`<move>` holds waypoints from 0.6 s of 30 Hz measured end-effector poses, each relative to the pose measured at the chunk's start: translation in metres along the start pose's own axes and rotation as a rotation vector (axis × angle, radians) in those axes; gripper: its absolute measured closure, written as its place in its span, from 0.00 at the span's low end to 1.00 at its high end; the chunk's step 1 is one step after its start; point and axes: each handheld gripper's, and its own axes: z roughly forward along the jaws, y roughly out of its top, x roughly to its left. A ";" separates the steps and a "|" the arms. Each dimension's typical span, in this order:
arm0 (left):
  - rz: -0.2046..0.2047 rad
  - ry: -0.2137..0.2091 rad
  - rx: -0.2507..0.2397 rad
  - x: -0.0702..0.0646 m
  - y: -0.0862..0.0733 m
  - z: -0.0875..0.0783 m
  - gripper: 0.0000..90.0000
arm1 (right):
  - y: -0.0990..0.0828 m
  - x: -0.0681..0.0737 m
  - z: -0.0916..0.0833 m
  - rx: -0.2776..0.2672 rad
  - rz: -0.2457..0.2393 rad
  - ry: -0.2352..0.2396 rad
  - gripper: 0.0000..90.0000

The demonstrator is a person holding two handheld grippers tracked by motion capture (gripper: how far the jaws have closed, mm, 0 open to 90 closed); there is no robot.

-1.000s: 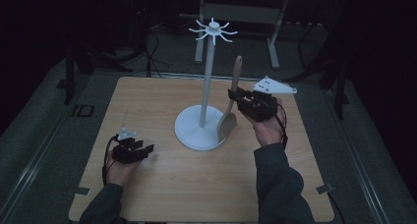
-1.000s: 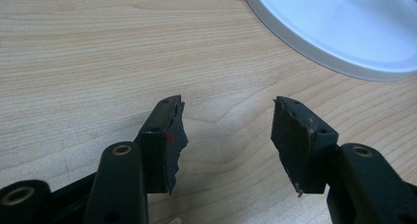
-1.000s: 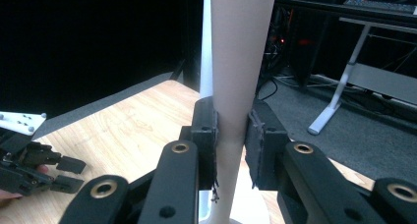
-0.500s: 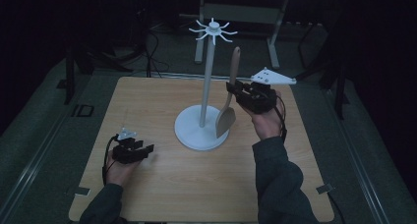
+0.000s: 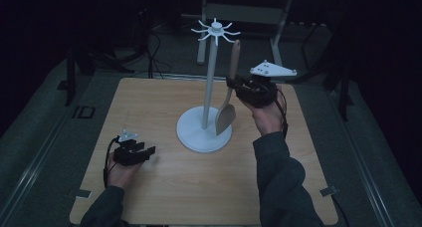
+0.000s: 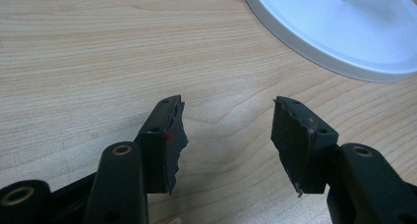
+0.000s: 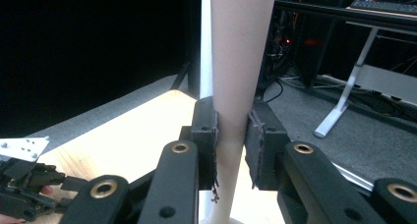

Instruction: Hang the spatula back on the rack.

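A white hook stand (image 5: 215, 30) rises on a thin pole from its round base (image 5: 196, 137) in the middle of the wooden table (image 5: 164, 187). Just right of the pole, my right gripper (image 5: 233, 85) is shut on the handle of a wooden spatula (image 5: 225, 118), which hangs upright with its blade down over the base. In the right gripper view the pads clamp the spatula handle (image 7: 238, 52) at my right gripper (image 7: 231, 117), with the white pole (image 7: 205, 47) right behind. My left gripper (image 5: 148, 151) rests open on the table at the left; its jaws (image 6: 226, 103) hold nothing.
The stand's base (image 6: 344, 32) lies close ahead of the left gripper. The left hand and its gripper (image 7: 24, 187) show low in the right gripper view. Desk legs (image 5: 278, 43) and cables lie on the dark floor beyond the table's far edge.
My right gripper has lifted the spatula higher beside the pole, so its blade hangs above the base. The left gripper has stayed put.
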 end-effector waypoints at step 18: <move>-0.003 -0.001 -0.002 0.001 0.000 -0.001 0.51 | 0.007 0.001 0.015 0.042 0.003 0.001 0.84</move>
